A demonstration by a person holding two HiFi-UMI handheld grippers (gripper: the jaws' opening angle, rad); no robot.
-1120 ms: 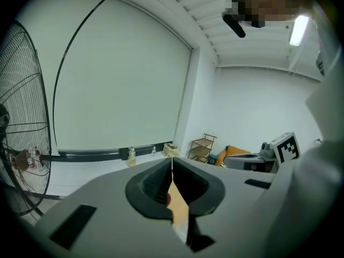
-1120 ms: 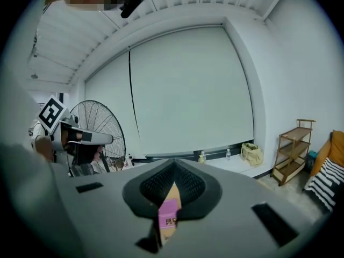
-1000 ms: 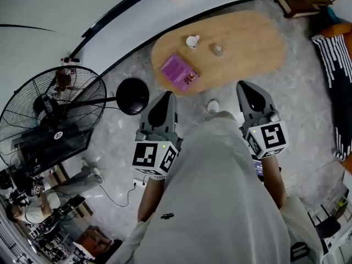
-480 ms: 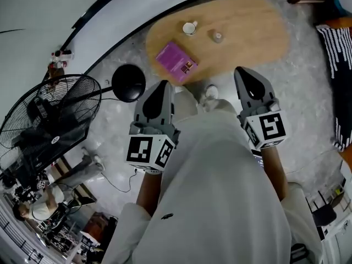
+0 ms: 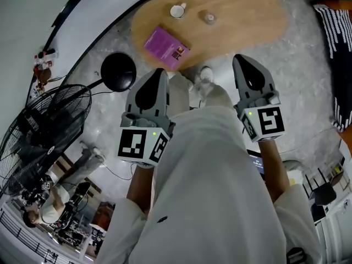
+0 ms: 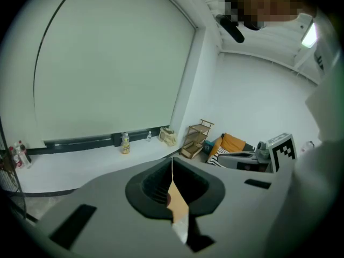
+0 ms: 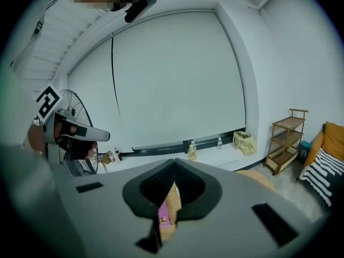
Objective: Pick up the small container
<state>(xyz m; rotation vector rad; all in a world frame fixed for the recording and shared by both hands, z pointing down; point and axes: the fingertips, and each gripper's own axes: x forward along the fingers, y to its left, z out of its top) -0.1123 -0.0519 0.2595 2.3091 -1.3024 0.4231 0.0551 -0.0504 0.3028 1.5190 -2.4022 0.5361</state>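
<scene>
Firstly, head view: left hand-held gripper [image 5: 157, 77] and right hand-held gripper [image 5: 243, 65], carried close against the person's trunk at its 9 and 3 o'clock, noses aimed to 12 o'clock. This is judged a carrying posture for the approach, since the goods lie well apart from both. Oval wooden worktop [image 5: 247, 15] at 12 o'clock of the frame, bearing three items. Small container [image 5: 209, 18]: a little greyish pot near the middle, upright, contents too small to tell. White cup [image 5: 177, 10]: near the pot at its 9 o'clock, not touching it, fill not legible. Purple book [image 5: 165, 42]: lying flat toward the worktop's 7 o'clock edge. Floor fan [image 5: 44, 131] at 8 o'clock, off the worktop. Left gripper view: jaws pressed together to a thin seam, nothing between them; a tan sliver, probably the worktop, shows under the seam at 6 o'clock; a bottle [image 6: 125, 143] stands on the window ledge beyond at 10 o'clock. Right gripper view: jaws likewise pressed together and empty; the purple book shows through the notch at 6 o'clock; the small container is not made out here. Judgement: the task is at the approach stage. The jaws need spreading before the pot can be taken, and the cup's nearness argues for coming in from the pot's 3 o'clock side.
</scene>
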